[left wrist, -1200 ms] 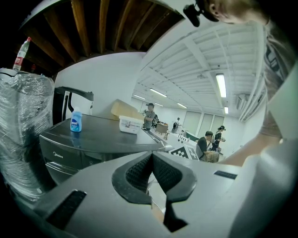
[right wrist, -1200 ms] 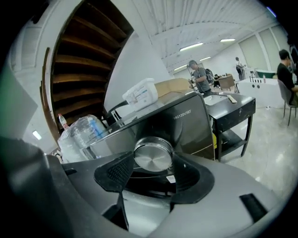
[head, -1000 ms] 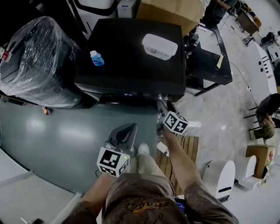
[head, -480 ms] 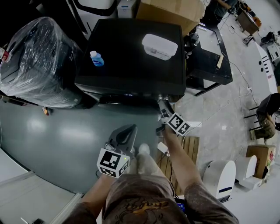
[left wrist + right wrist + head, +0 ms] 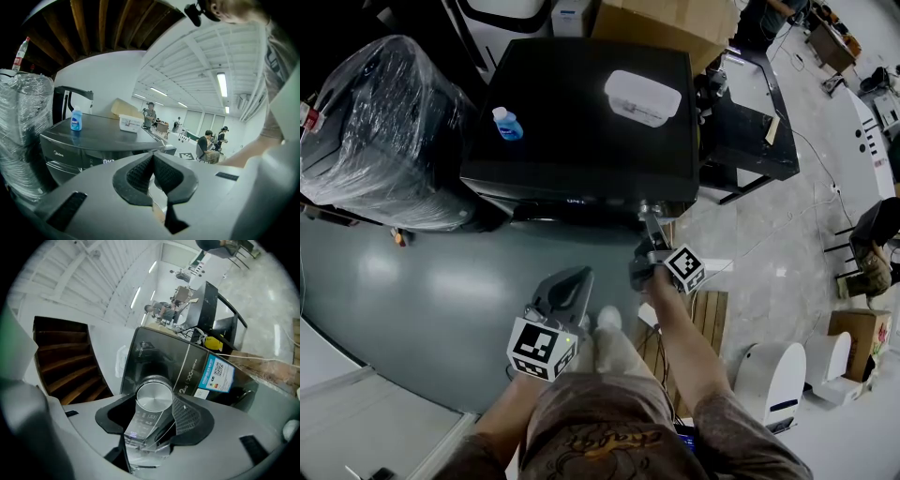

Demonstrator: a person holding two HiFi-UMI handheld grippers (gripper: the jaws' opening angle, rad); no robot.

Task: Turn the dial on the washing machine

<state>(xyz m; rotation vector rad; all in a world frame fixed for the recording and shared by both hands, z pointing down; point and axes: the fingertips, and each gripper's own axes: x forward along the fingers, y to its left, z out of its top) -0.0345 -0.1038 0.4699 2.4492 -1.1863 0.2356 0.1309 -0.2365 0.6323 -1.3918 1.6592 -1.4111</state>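
The black washing machine (image 5: 572, 122) stands in front of me, its silver dial (image 5: 648, 208) at the right end of the front panel. My right gripper (image 5: 652, 231) reaches up to that dial. In the right gripper view the round silver dial (image 5: 153, 397) sits between the two dark pads of the right gripper (image 5: 154, 405); the jaws are closing and press on its sides. My left gripper (image 5: 574, 278) hangs lower, away from the machine, with its pads together on nothing (image 5: 152, 165).
A blue bottle (image 5: 507, 125) and a white box (image 5: 642, 98) stand on the machine's top. A plastic-wrapped bulky thing (image 5: 380, 131) is at the left, a black table (image 5: 750, 131) at the right. A wooden pallet (image 5: 694, 323) lies by my feet.
The right gripper has rolled on the dial: its marker cube has swung round and shifted slightly right. The left gripper has not moved.
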